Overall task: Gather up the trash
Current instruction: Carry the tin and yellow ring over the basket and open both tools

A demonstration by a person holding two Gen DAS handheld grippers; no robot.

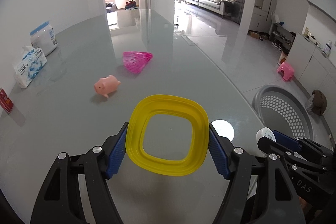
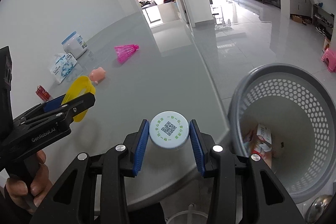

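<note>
My left gripper (image 1: 167, 140) is shut on a yellow square plastic ring (image 1: 168, 133), held above the grey table (image 1: 84, 119); its blue pads press the ring's two sides. The same yellow ring (image 2: 80, 87) shows in the right wrist view, with a hand under the left gripper. My right gripper (image 2: 169, 132) is shut on a white round lid (image 2: 169, 132) with a QR code, near the table's right edge. A grey perforated basket (image 2: 294, 98) stands on the floor just right of it, with a carton (image 2: 260, 140) inside. The basket (image 1: 283, 110) also appears in the left wrist view.
On the table lie a pink toy pig (image 1: 107, 86), a pink shuttlecock (image 1: 136, 61), a tissue pack (image 1: 29, 68), a white jar (image 1: 43, 38) and a red can (image 1: 5, 101). A pink stool (image 1: 285, 71) stands on the floor beyond.
</note>
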